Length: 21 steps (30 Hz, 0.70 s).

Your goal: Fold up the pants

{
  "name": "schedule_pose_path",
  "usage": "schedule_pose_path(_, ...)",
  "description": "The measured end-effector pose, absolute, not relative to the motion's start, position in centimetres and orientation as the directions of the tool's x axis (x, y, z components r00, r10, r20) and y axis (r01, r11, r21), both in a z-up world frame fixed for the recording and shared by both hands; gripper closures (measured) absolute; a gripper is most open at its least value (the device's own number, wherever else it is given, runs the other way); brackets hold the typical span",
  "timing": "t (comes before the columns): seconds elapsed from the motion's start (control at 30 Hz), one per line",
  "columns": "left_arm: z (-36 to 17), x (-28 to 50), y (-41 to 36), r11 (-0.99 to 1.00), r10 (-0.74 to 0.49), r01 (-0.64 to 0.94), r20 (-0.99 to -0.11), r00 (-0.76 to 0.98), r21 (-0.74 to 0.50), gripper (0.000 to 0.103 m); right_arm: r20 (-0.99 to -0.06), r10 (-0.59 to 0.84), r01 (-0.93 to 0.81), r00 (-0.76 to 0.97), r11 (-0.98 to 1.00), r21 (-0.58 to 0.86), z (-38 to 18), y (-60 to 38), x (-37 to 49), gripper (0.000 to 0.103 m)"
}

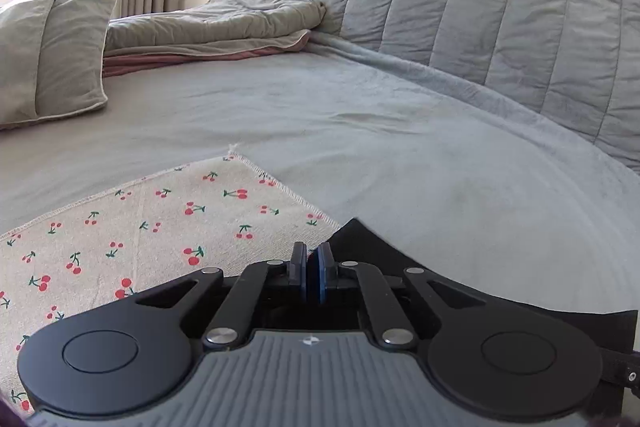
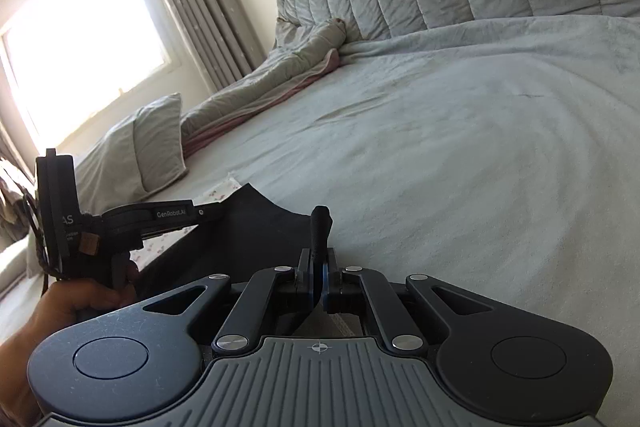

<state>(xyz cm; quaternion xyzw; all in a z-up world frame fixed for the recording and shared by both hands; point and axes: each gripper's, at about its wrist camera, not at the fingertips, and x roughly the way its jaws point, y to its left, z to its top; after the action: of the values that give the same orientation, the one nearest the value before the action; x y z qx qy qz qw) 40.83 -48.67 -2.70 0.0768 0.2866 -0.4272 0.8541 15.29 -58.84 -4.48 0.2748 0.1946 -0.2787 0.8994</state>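
My right gripper (image 2: 319, 281) is clamped on a bunched edge of the black pants (image 2: 248, 227), lifted over the bed (image 2: 460, 155); my left gripper (image 1: 311, 269) is closed on another edge beside the cherry-print cloth (image 1: 132, 227). I judge the fold is starting: next I carry both edges across together, level.

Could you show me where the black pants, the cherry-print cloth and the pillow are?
black pants (image 2: 240, 227): right wrist view, on the lifted dark fabric.
cherry-print cloth (image 1: 160, 227): left wrist view, on its middle.
pillow (image 1: 60, 55): left wrist view, on its front face.
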Motion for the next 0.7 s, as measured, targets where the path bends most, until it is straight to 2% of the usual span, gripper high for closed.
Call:
schedule_pose_path(0.03, -2.8, 41.0, -48.8, 0.632, -0.676, 0.768, -0.561, 0.478, -0.107, 0.094, -0.541, -0.406, 0.638, 0.737, 0.684, 0.354, -4.9, -58.9, 15.7, 0.099)
schedule_pose_path(0.1, -2.3, 41.0, -48.6, 0.654, -0.669, 0.748, -0.550, 0.500, -0.114, 0.086, -0.553, -0.418, 0.655, 0.720, 0.673, 0.344, -5.2, -59.0, 15.7, 0.092)
schedule_pose_path(0.17, -1.7, 40.8, -48.1, 0.667, -0.665, 0.736, -0.538, 0.518, -0.116, 0.061, -0.540, -0.451, 0.671, 0.711, 0.665, 0.328, -4.7, -59.0, 15.2, 0.085)
schedule_pose_path(0.23, -1.0, 40.3, -47.1, 0.676, -0.661, 0.727, -0.535, 0.526, -0.121, 0.048, -0.523, -0.496, 0.691, 0.693, 0.664, 0.285, -4.1, -58.8, 14.7, 0.074)
schedule_pose_path(0.3, -0.4, 39.5, -45.8, 0.685, -0.656, 0.716, -0.543, 0.525, -0.135, 0.046, -0.521, -0.485, 0.680, 0.702, 0.672, 0.292, -3.6, -58.9, 14.3, 0.071)
schedule_pose_path(0.43, 1.4, 37.1, -41.6, 0.724, -0.612, 0.674, -0.586, 0.531, -0.146, 0.035, -0.513, -0.408, 0.623, 0.756, 0.691, 0.368, -2.3, -58.4, 13.3, 0.050)
schedule_pose_path(0.5, 2.8, 35.6, -39.1, 0.733, -0.597, 0.668, -0.593, 0.540, -0.130, 0.032, -0.507, -0.381, 0.603, 0.773, 0.691, 0.399, -1.7, -57.8, 13.0, 0.043)
schedule_pose_path(0.57, 4.3, 34.0, -36.5, 0.741, -0.587, 0.662, -0.591, 0.554, -0.114, 0.018, -0.515, -0.331, 0.573, 0.791, 0.697, 0.431, -1.0, -56.8, 12.8, 0.041)
schedule_pose_path(0.63, 6.1, 32.2, -33.2, 0.750, -0.577, 0.655, -0.579, 0.576, -0.097, 0.007, -0.527, -0.274, 0.533, 0.804, 0.725, 0.436, -0.1, -55.4, 12.9, 0.032)
schedule_pose_path(0.7, 7.6, 30.7, -30.1, 0.760, -0.562, 0.644, -0.580, 0.590, -0.082, 0.003, -0.535, -0.243, 0.505, 0.810, 0.751, 0.424, 1.1, -53.9, 12.7, 0.025)
